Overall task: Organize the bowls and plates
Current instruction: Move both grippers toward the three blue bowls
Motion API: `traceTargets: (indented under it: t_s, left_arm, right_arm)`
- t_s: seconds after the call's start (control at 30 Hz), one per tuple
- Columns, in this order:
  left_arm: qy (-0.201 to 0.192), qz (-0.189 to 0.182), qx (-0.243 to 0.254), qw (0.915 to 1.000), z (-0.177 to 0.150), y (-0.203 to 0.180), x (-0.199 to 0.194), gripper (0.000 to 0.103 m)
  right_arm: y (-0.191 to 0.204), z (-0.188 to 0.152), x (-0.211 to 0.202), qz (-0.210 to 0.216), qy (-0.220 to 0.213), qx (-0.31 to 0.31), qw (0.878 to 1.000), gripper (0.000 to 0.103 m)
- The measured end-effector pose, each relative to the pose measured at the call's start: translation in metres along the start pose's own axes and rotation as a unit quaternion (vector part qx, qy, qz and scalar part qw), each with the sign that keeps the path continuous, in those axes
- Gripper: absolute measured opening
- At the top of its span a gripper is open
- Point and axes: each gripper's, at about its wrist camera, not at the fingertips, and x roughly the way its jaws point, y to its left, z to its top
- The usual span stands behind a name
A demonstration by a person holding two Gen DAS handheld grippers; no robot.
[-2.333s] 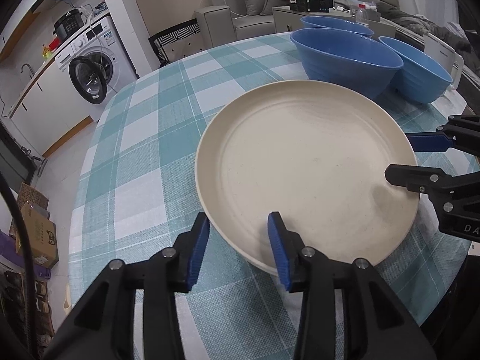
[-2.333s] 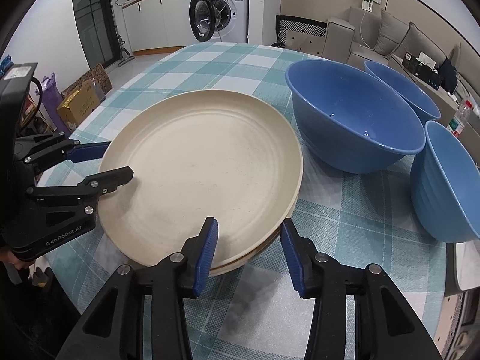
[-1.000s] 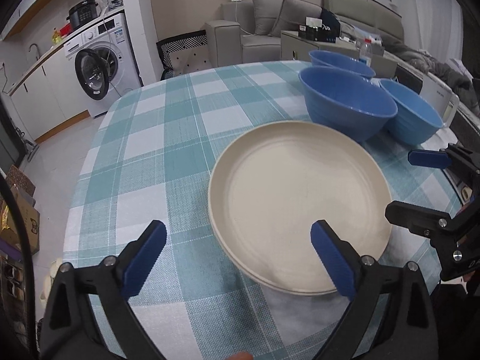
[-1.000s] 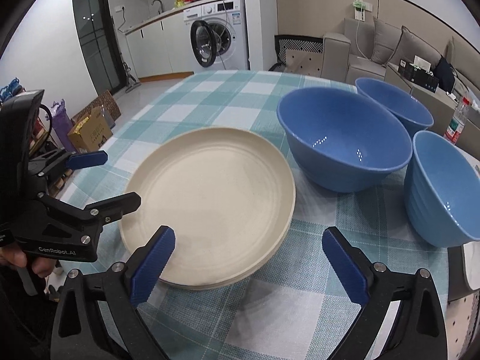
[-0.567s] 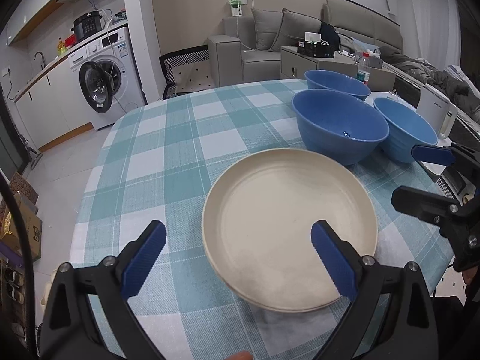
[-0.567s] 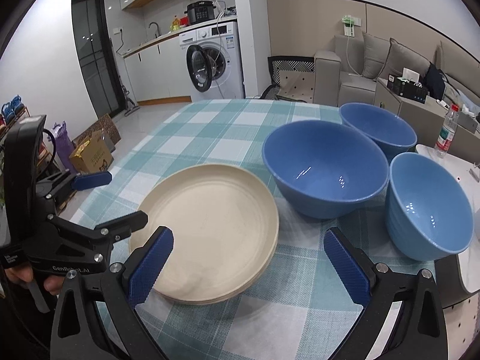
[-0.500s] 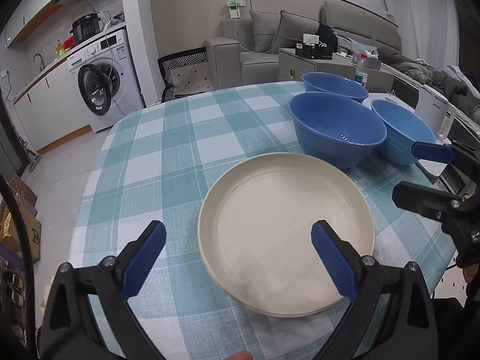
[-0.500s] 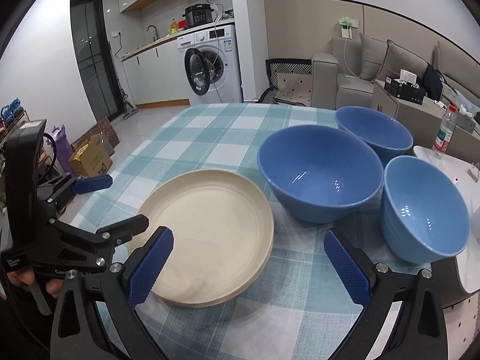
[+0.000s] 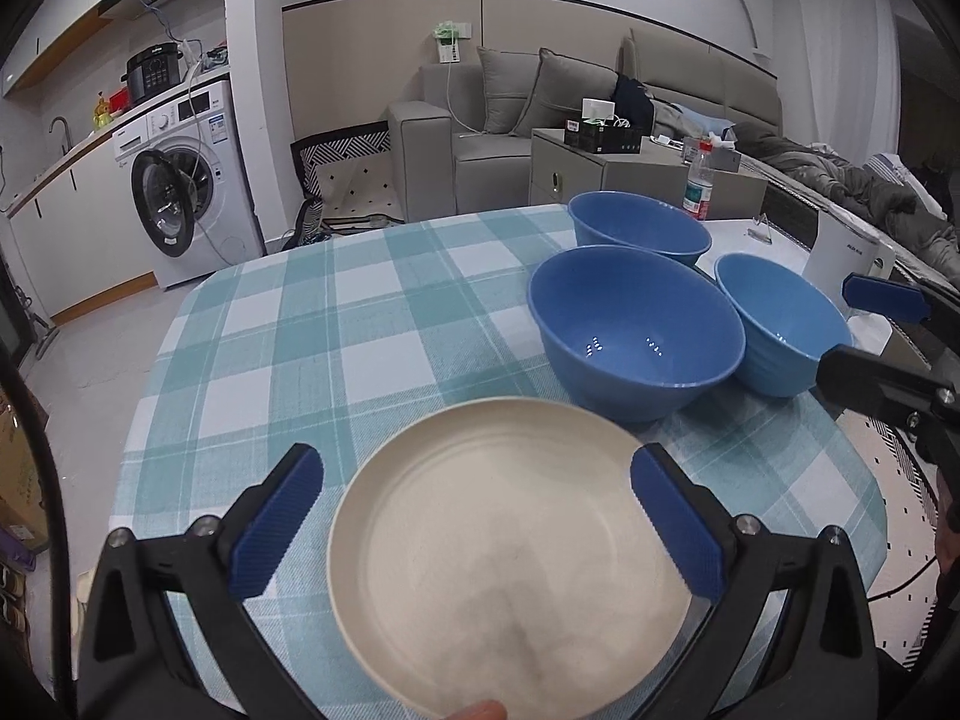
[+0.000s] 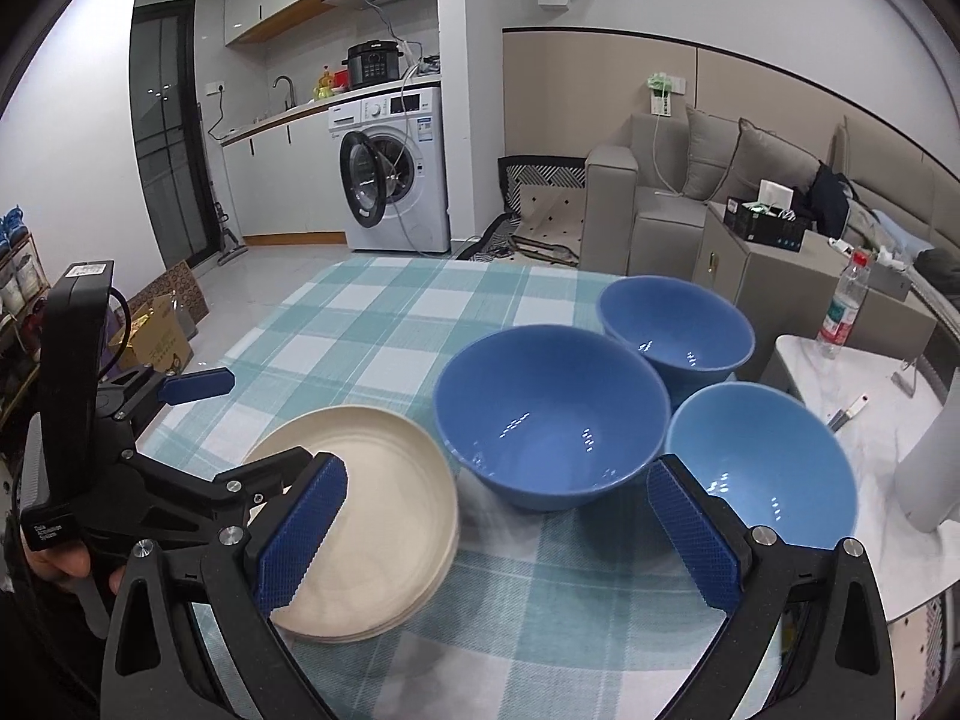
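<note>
cream plates (image 9: pixel 510 540) stacked lower centre of frame on checked surface (image 9: pixel 336 336) | three blue bowls (image 9: pixel 636 336) clustered right of them | your left gripper (image 9: pixel 474 516) spread wide, holding nothing | your right gripper (image 10: pixel 498 534) likewise agape, empty

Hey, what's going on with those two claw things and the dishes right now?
Both grippers, left and right, open, empty. Plates stacked; three bowls unstacked. Nothing blocking.

Plate stack (image 10: pixel 384 516) partly behind tool
</note>
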Motion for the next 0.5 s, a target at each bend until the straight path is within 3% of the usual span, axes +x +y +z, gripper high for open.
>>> traceTargets:
  t_s: [0.5]
  left_arm:
    - [-0.018, -0.005, 0.014, 0.9997, 0.047, -0.011, 0.02, 0.103]
  right_arm:
    - [-0.055, 0.029, 0.0, -0.032, -0.012, 0.036, 0.999, 0.102]
